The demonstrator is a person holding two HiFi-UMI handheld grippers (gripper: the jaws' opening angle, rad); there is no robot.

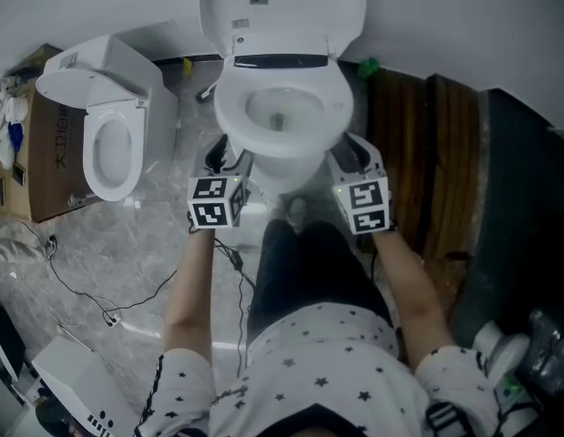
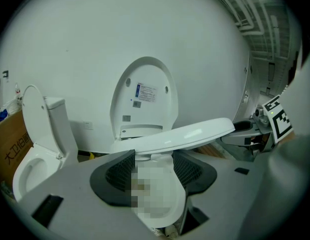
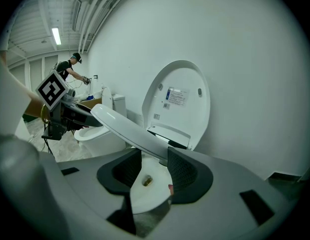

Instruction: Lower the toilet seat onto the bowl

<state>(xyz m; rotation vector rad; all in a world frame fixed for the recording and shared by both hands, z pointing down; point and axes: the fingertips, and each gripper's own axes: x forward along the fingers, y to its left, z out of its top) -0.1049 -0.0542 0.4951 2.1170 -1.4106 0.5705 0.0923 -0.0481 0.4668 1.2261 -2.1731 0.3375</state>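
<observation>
Left claw (image 2: 153, 160) and right claw (image 3: 153, 166) each looked clamped on a side edge of the seat (image 2: 195, 133), jaws held fairly wide. It hung tilted between them, bowl (image 1: 283, 164) just below, lid (image 2: 144, 96) upright beyond.

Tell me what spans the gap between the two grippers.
The toilet seat. The left gripper view shows it running, tilted, from between the left gripper's jaws across to the right gripper.
</observation>
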